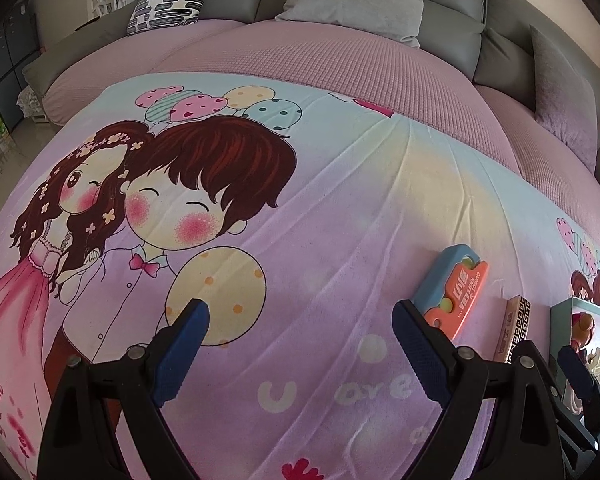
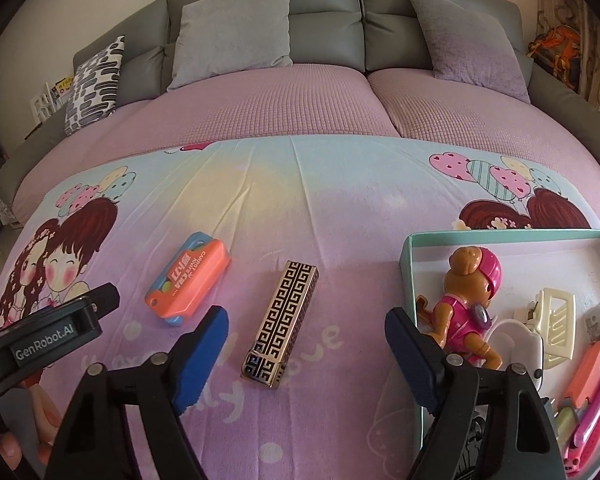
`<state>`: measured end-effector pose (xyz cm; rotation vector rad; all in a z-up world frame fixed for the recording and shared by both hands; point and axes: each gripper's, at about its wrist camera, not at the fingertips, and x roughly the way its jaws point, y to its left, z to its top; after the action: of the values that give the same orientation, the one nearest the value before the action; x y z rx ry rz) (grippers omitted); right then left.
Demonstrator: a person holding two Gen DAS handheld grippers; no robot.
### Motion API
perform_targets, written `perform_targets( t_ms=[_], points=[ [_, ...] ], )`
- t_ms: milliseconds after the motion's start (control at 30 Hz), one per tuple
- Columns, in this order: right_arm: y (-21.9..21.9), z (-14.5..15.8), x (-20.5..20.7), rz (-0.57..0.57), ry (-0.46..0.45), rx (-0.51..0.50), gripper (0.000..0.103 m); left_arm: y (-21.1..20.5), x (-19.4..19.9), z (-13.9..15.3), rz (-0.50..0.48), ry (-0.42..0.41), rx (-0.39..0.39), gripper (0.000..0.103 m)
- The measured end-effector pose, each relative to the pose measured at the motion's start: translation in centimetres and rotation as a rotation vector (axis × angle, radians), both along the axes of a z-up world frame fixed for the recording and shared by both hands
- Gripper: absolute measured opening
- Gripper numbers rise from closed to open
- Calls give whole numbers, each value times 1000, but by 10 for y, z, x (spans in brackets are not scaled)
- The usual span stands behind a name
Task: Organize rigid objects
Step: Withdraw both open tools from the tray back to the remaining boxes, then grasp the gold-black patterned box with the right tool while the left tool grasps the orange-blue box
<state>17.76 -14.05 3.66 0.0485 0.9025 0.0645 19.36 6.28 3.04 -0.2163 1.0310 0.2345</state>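
Note:
An orange and blue toy knife case [image 2: 188,280] and a black-and-gold patterned box [image 2: 282,322] lie on the cartoon-print sheet [image 2: 300,200]. A teal-rimmed tray [image 2: 408,276] at the right holds a pink toy dog figure [image 2: 466,304], a cream hair clip [image 2: 554,320] and several small items. My right gripper [image 2: 306,328] is open and empty, just above the patterned box. My left gripper [image 1: 300,320] is open and empty over bare sheet; the orange case [image 1: 456,288], the patterned box [image 1: 514,330] and the tray [image 1: 560,320] are at its right.
The sheet covers a pink quilted sofa seat [image 2: 300,104] with grey cushions [image 2: 232,32] and a patterned pillow [image 2: 96,84] behind. The left gripper's body [image 2: 44,336] shows at the lower left of the right wrist view. Floor [image 1: 4,160] lies off the left edge.

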Motion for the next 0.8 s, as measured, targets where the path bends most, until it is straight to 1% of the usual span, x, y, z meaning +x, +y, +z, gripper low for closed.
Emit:
perform_targets(
  t_ms=[67,100,133,300,400,500,567,633,700,800],
  points=[
    [0,-4,2,4,11,18,80,-2,1,-1,-8,4,-1,93],
    [0,-6,4,7,14,25,76,-3,2,-2,-10,4,-1,93],
    [0,-7,6,11,20,28,74,-4,2,-2,-13,4,-1,93],
    [1,-14,9,18,37,32,73,-9,7,-2,-44,-5,-15,93],
    [1,-17,10,10,41,3,61,-15,9,-1,-76,-14,-29,93],
    [0,-17,10,8,42,3,59,-22,12,1,-99,-23,-18,93],
    [1,-17,10,16,44,0,56,-27,15,0,-118,-26,-26,93],
    [2,-17,9,25,47,0,48,-34,18,-3,-146,-24,-36,93],
    [1,-16,9,29,51,2,45,-42,20,-4,-174,-25,-29,93],
    [-1,-16,8,26,59,7,43,-53,24,-5,-213,-33,-18,93]
  ],
)
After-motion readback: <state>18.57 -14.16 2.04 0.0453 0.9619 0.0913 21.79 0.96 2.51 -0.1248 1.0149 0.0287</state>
